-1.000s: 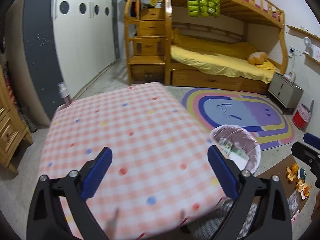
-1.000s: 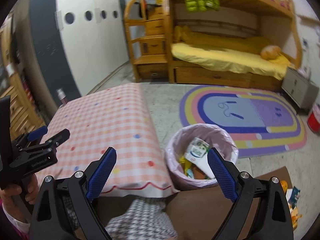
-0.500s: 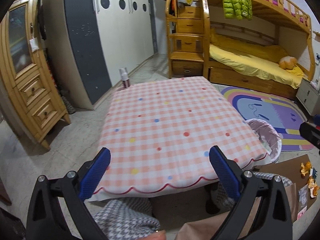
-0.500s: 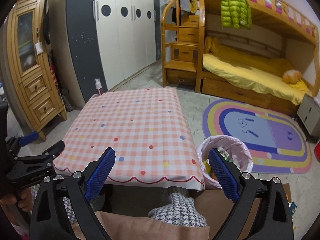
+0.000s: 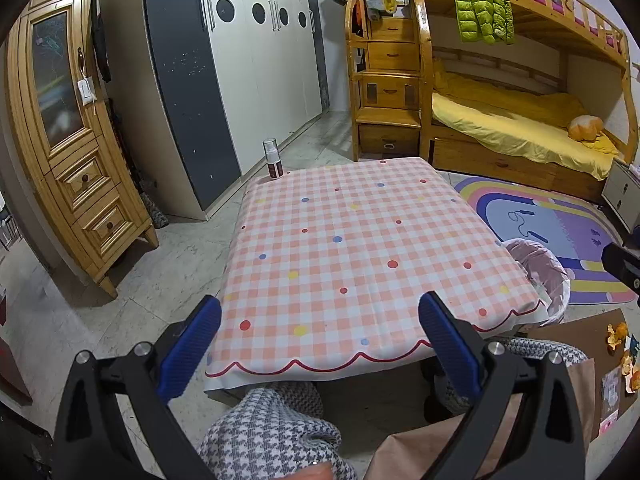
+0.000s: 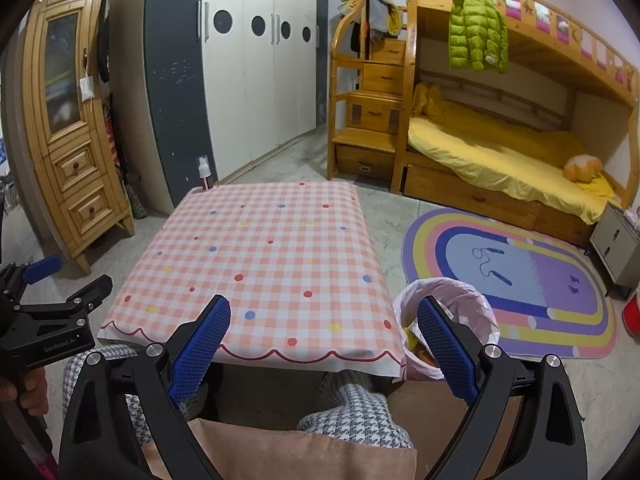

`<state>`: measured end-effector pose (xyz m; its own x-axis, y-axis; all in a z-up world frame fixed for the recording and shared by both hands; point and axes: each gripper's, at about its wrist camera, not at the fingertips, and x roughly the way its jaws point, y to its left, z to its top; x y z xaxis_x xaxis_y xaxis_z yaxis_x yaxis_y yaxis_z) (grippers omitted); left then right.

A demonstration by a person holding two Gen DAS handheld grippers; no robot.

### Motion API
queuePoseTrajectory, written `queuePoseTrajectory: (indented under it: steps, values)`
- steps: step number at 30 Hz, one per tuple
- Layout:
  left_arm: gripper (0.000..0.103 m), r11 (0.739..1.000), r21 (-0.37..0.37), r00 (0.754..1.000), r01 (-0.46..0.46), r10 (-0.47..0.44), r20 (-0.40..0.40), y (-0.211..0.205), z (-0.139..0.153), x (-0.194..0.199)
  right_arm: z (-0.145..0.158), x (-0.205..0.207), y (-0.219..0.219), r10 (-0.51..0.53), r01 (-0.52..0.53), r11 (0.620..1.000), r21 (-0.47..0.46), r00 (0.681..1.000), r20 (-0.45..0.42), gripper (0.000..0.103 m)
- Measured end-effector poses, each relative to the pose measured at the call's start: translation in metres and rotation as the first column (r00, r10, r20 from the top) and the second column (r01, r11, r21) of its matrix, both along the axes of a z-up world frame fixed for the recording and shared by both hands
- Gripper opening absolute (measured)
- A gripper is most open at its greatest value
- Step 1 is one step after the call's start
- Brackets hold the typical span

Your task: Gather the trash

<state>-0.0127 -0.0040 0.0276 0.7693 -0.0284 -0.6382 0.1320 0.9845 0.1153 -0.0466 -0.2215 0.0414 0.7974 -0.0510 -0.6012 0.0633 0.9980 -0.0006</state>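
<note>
A trash bin lined with a pink bag (image 6: 452, 312) stands on the floor at the right front corner of the checked table (image 6: 272, 264); trash shows inside it. The same bin (image 5: 540, 272) sits right of the table (image 5: 360, 252) in the left wrist view. Orange peel and wrappers (image 5: 618, 354) lie on brown cardboard at the far right. My left gripper (image 5: 320, 344) is open and empty over the table's near edge. My right gripper (image 6: 324, 346) is open and empty too, held above the table edge and bin.
A small spray bottle (image 5: 273, 158) stands at the table's far left corner. A wooden cabinet (image 5: 68, 152) is on the left, a bunk bed (image 5: 520, 128) and a rainbow rug (image 6: 520, 280) on the right. Houndstooth-clad knees (image 5: 276, 440) are under the table edge.
Both grippers have pulled back and risen from low over the table and bin, so the whole table top now shows. Both stayed open.
</note>
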Motion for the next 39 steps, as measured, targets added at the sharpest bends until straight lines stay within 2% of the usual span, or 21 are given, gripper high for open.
queuePoseTrajectory:
  steps: [39]
  values:
    - [0.096, 1.000, -0.002, 1.000, -0.008, 0.008, -0.005, -0.0013, 0.0010, 0.0011, 0.0008, 0.0026, 0.0022, 0.011, -0.011, 1.000, 0.008, 1.000, 0.006, 0.093]
